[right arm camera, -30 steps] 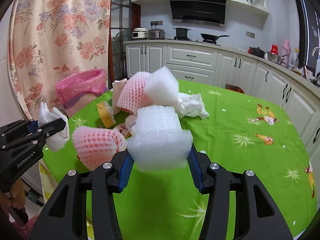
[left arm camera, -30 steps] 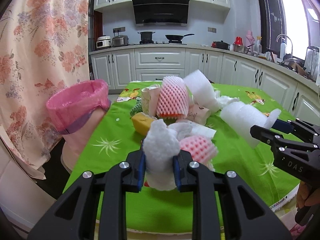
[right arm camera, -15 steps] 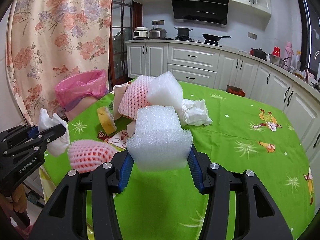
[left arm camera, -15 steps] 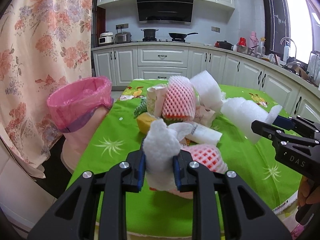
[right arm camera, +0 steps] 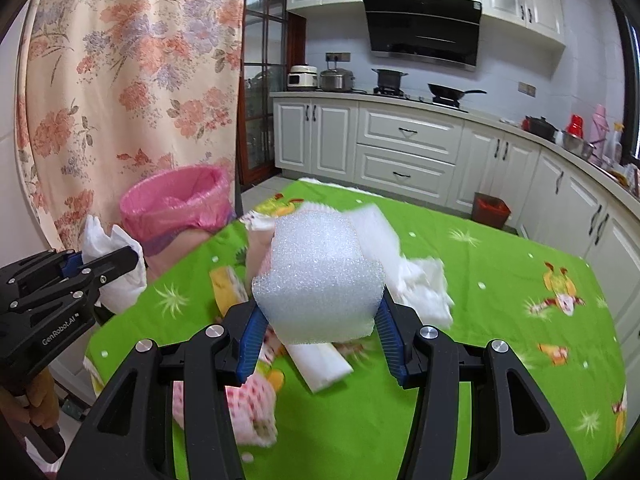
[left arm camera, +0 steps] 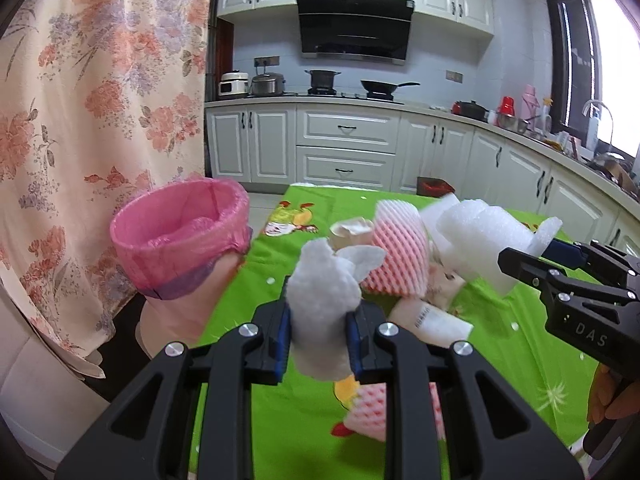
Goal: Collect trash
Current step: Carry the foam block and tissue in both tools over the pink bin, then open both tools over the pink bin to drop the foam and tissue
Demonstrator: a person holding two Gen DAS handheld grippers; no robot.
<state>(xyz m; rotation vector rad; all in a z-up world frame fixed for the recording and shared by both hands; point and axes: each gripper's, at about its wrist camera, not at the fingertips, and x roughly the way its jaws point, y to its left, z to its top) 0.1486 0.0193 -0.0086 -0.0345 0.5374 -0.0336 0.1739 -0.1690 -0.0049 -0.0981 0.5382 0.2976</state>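
Observation:
My left gripper (left arm camera: 320,332) is shut on a crumpled white tissue (left arm camera: 324,300), held above the green table; it also shows in the right wrist view (right arm camera: 114,268). My right gripper (right arm camera: 318,324) is shut on a white foam block (right arm camera: 316,276), seen too in the left wrist view (left arm camera: 480,240). A bin with a pink bag (left arm camera: 180,240) stands off the table's left edge, ahead and left of both grippers (right arm camera: 176,204). Pink foam fruit nets (left arm camera: 396,256), a white packet (left arm camera: 428,320) and white tissue (right arm camera: 424,288) lie on the table.
A floral curtain (left arm camera: 80,100) hangs at the left behind the bin. The table's green cloth (right arm camera: 500,288) stretches to the right. White kitchen cabinets (left arm camera: 348,148) and a stove run along the back. A small red bin (right arm camera: 490,208) stands on the floor beyond the table.
Both grippers have risen and moved forward over the table toward the pink bin, still holding the tissue and the foam block. The trash pile now lies lower and closer.

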